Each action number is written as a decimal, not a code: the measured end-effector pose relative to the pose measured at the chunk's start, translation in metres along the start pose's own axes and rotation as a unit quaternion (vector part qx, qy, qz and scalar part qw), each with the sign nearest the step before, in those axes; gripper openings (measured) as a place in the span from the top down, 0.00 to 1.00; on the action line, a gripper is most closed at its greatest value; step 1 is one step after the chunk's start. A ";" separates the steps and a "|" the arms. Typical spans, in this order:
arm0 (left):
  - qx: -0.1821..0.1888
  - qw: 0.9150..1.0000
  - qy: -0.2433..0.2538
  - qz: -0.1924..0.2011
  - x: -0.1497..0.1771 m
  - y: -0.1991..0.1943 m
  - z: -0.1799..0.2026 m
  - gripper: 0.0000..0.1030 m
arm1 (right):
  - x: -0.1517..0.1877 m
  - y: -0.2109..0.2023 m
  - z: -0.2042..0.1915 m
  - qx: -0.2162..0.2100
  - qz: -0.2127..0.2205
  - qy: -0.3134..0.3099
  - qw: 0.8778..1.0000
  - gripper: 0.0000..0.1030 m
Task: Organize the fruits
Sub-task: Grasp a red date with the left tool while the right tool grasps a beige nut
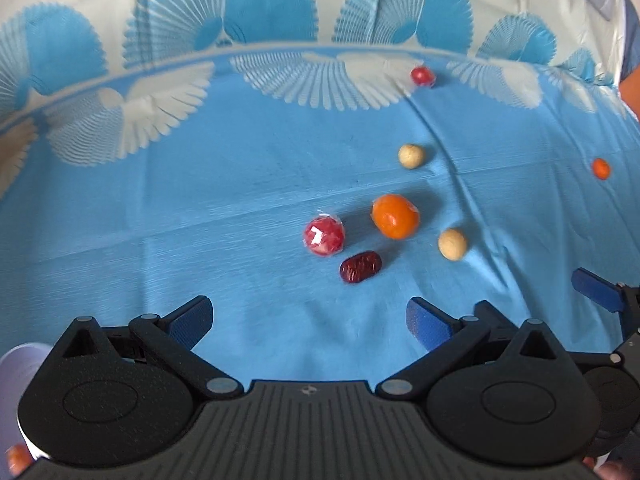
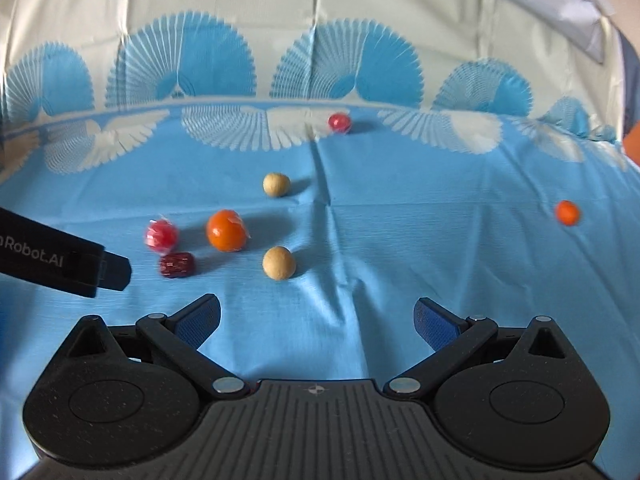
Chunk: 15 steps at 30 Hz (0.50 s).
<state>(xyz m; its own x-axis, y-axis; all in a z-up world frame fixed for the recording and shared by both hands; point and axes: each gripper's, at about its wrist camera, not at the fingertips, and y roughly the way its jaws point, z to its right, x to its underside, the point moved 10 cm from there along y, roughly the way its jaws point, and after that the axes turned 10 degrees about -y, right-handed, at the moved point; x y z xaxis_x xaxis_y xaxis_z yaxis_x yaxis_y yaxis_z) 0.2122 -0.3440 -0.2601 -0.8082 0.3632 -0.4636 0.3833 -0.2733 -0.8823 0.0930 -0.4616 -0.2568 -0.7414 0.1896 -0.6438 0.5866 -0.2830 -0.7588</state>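
Observation:
Several small fruits lie on the blue tablecloth. In the left wrist view: a wrapped red fruit (image 1: pixel 324 237), an orange (image 1: pixel 395 216), a dark red date (image 1: pixel 360 267), two beige round fruits (image 1: pixel 452 244) (image 1: pixel 411 155), a far red fruit (image 1: pixel 422 76) and a small orange fruit (image 1: pixel 601 168) at right. My left gripper (image 1: pixel 310 320) is open and empty, just short of the date. My right gripper (image 2: pixel 317 318) is open and empty, with the nearer beige fruit (image 2: pixel 279 263) ahead of it. The orange (image 2: pixel 226 230), date (image 2: pixel 177 265) and wrapped red fruit (image 2: pixel 161 235) lie to its left.
The left gripper's body (image 2: pixel 60 258) juts in at the right wrist view's left edge. The right gripper's finger (image 1: pixel 596 284) shows at the left view's right edge. A white cup (image 1: pixel 20 392) sits at lower left. The cloth rises as a backdrop behind.

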 end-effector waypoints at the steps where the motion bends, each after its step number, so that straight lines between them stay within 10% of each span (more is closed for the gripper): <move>1: 0.000 1.000 -0.005 -0.008 -0.002 0.011 0.001 0.00 | -0.002 0.010 -0.002 -0.006 -0.001 -0.008 1.000 0.01; 9: 0.011 0.998 -0.038 -0.045 -0.018 0.063 0.013 0.00 | -0.022 0.064 -0.012 -0.040 0.029 -0.087 0.995 0.03; 13: 0.004 0.998 -0.040 -0.045 -0.016 0.071 0.013 0.01 | -0.016 0.077 -0.014 -0.079 0.020 -0.068 0.994 0.17; 15: -0.002 0.999 -0.031 -0.029 -0.015 0.065 0.014 0.17 | -0.014 0.072 -0.013 -0.088 0.030 -0.060 0.994 0.33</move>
<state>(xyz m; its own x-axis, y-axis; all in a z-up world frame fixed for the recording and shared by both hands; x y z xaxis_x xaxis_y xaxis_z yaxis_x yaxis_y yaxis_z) 0.2429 -0.3799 -0.3099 -0.8554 0.3224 -0.4054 0.3360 -0.2501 -0.9080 0.1502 -0.4727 -0.3035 -0.7302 0.0616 -0.6805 0.6714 -0.1201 -0.7313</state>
